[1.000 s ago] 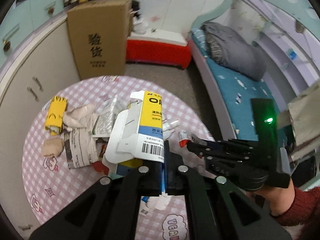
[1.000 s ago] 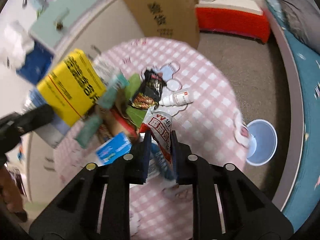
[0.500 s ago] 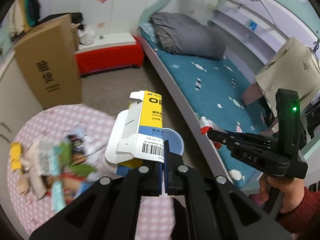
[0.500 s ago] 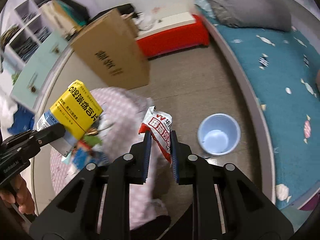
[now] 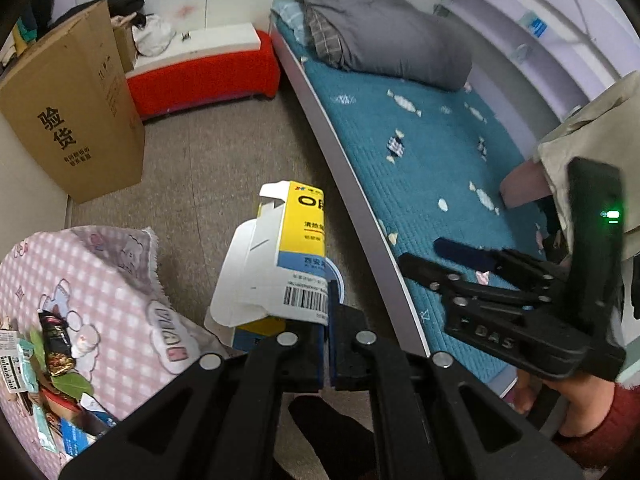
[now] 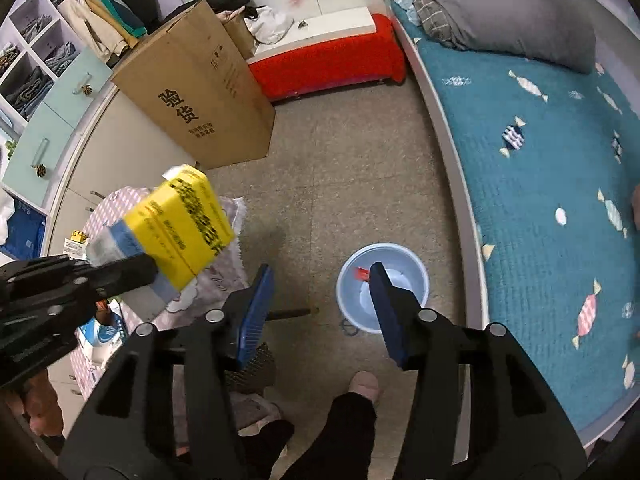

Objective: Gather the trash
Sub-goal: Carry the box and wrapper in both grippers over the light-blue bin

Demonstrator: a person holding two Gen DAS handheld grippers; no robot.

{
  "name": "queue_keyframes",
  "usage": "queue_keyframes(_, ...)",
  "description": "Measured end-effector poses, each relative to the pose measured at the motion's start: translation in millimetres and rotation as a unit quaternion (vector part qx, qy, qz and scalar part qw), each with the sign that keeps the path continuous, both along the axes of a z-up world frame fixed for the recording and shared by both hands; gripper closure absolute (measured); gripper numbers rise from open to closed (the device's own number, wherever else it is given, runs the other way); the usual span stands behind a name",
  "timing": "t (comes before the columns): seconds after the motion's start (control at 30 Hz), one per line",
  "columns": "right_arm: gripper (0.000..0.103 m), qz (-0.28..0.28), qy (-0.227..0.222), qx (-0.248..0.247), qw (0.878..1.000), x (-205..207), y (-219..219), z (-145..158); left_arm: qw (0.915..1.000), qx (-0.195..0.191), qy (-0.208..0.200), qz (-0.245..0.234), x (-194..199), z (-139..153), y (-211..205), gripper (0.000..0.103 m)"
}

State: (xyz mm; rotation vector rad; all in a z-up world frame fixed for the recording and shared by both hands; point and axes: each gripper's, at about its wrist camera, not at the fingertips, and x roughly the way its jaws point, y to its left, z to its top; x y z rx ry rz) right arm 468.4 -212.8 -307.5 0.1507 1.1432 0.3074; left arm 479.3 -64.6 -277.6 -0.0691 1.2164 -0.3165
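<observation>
My left gripper (image 5: 329, 312) is shut on a yellow, white and blue carton (image 5: 288, 256), held above the floor between table and bed; it also shows in the right wrist view (image 6: 180, 224). My right gripper (image 6: 322, 304) is open and empty above the light blue bin (image 6: 348, 276) on the floor. A red and white wrapper (image 6: 362, 274) lies inside the bin. In the left wrist view the right gripper (image 5: 424, 256) is at the right, over the bed edge. The carton hides most of the bin there.
A round table with a pink checked cloth (image 5: 100, 292) holds several wrappers (image 5: 56, 348) at the left. A tall cardboard box (image 6: 200, 92), a red bench (image 6: 332, 60) and the bed (image 6: 540, 160) ring the floor. My feet (image 6: 360, 384) stand below the grippers.
Both grippers swung from the table towards the bin. The right gripper opened and let the red and white wrapper fall into the bin. The left keeps hold of the carton.
</observation>
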Motion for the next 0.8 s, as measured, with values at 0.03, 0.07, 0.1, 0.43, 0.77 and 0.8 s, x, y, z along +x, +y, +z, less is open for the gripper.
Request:
queue_keyframes(0.03,0.049,-0.003,-0.005,-0.003,1.0,-1,-6,3,1.0,0.002,0.004,-0.002,3,-2,-6,0.101)
queue_keyframes(0.07,0.048,-0.009,-0.009,-0.003,1.0,-1,-11,5,1.0,0.004,0.008,-0.004,6,-4,-12,0.101)
queue_keyframes(0.1,0.048,-0.013,-0.012,-0.003,1.0,-2,-16,8,0.9999,0.006,0.013,-0.006,10,-6,-18,0.101)
queue_keyframes(0.43,0.04,-0.062,-0.047,-0.011,0.997,-4,-68,30,0.9975,0.015,0.045,-0.053,32,-23,-71,0.101)
queue_keyframes(0.77,0.038,-0.107,-0.06,-0.004,0.992,-15,-97,37,0.997,0.026,0.041,-0.06,45,-24,-94,0.035)
queue_keyframes(0.8,0.038,-0.108,-0.06,-0.004,0.992,-17,-98,37,0.9977,0.027,0.034,-0.052,45,-23,-92,0.035)
